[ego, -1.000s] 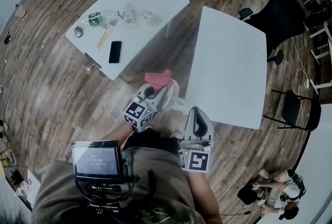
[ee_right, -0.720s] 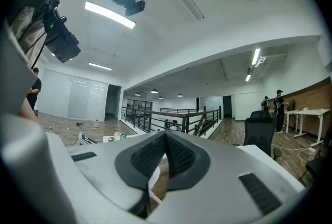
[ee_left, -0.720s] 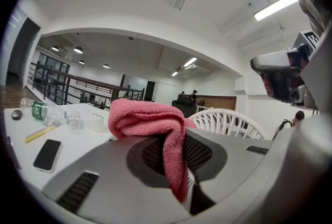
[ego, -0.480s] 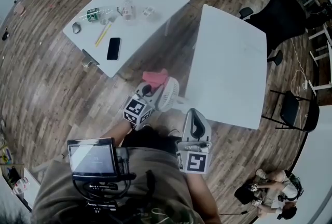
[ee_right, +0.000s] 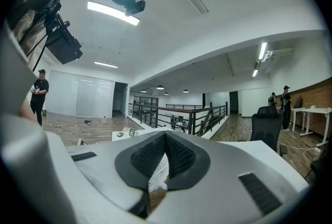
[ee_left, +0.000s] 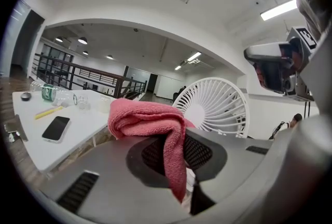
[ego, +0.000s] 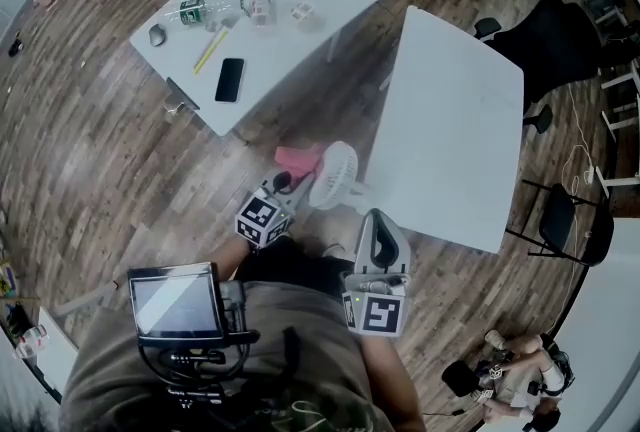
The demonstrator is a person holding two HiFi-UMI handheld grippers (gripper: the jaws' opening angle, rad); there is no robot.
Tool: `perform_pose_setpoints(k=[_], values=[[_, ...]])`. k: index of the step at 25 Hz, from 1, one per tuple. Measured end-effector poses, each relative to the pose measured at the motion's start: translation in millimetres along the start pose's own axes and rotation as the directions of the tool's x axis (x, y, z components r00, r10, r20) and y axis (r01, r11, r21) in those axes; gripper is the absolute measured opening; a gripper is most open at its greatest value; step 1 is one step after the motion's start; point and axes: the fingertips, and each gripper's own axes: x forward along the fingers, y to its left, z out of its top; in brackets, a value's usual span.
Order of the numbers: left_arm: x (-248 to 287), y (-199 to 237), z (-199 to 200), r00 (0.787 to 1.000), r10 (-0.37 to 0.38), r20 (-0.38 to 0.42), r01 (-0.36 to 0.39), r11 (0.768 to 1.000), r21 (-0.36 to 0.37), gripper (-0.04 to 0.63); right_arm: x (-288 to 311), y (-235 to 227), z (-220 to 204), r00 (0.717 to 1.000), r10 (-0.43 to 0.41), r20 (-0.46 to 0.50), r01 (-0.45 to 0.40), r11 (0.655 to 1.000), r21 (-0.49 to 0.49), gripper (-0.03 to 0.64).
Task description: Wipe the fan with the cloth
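Out in the gap between the two white worktops, over the wood floor, is where it's all happening. The bare worktop (ego: pixel 450 140) sits on your right and the cluttered worktop (ego: pixel 290 30) on your left. Neither one carries the fan (ego: pixel 333 176); it hangs in the air between them.

That's your right claw (ego: pixel 377 218) doing the work. Its jaws are closed right down on a white ribbed bit that I reckon is part of the fan's foot. Held that way, the grille faces your other hand instead of wobbling on a surface.

Your left claw (ego: pixel 284 184) is about half closed, clamped on the pink cloth (ego: pixel 297 160). Most of the fabric is bunched up over the top of the jaws, with one tail hanging down between them. Makes sense, since the fat wad is the bit you want meeting the grille. It sits just beside the fan's left rim, but I can't tell whether it touches yet.

The phone (ego: pixel 229 79) and bottle (ego: pixel 190 13) on the cluttered worktop are well apart from all this, so they're not in your way.
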Motion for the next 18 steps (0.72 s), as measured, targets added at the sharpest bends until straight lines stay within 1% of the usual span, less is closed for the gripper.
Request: perform_pose_setpoints(k=[5, 11, 14, 18], values=[[-19.2, -6.6, -9.9, 1.000, 0.011, -0.008, -0.011, 1.000, 0.000, 0.071, -2.5, 5.8, 3.1, 1.000, 0.023, 0.008, -0.023, 1.000, 0.000, 0.005], [-38.1, -32.5, -8.2, 1.000, 0.012, 0.012, -0.011, 1.000, -0.013, 0.071, -8.8, 0.6, 14.4, 1.000, 0.027, 0.015, -0.027, 1.000, -0.007, 0.005], [-45.3, -38.4, -0.6, 0.999, 0.031, 0.025, -0.030, 0.999, -0.036, 0.071, -9.4, -2.9, 14.9, 1.000, 0.026, 0.012, -0.027, 0.999, 0.022, 0.005], [-48.2, -48.7, 12.4, 0.998, 0.047, 0.045, -0.044, 0.997, -0.057, 0.069, -10.9, -12.0, 12.8, 1.000, 0.001, 0.009, -0.002, 0.998, 0.061, 0.005]])
